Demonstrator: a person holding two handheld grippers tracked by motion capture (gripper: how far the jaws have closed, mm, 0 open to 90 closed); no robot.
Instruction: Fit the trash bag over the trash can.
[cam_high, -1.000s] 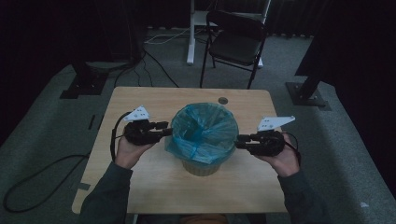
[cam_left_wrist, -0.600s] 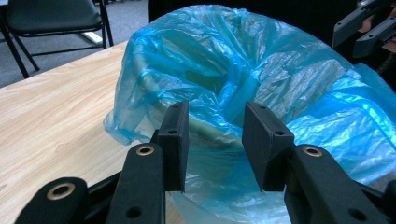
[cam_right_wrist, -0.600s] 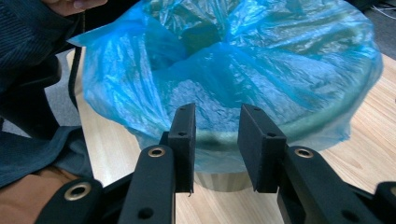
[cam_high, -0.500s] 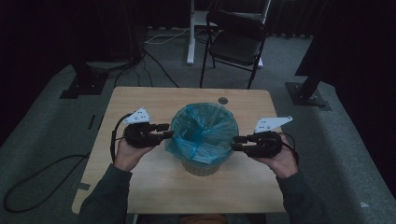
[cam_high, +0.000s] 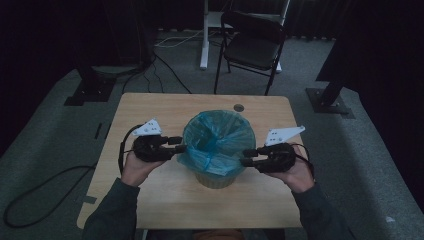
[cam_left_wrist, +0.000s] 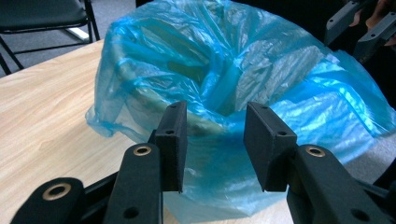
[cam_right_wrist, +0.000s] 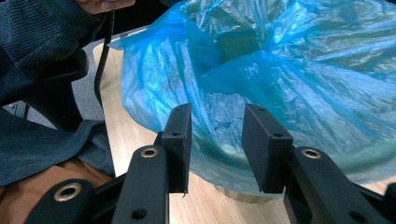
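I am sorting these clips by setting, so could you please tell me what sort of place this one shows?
Probably a lab or studio room set up for recording, not a home. A small wooden table stands alone on grey carpet, with dark stand bases, loose floor cables and a black folding chair behind it.

Bin (cam_high: 216, 176) with blue liner (cam_high: 217, 140) standing mid-table, blocking the straight path between left gripper (cam_high: 179, 144) and right gripper (cam_high: 246, 157), bare table (cam_high: 150, 107) open to either side, small round grommet (cam_high: 239, 107) behind the bin, chair (cam_high: 252, 47) beyond the far edge.
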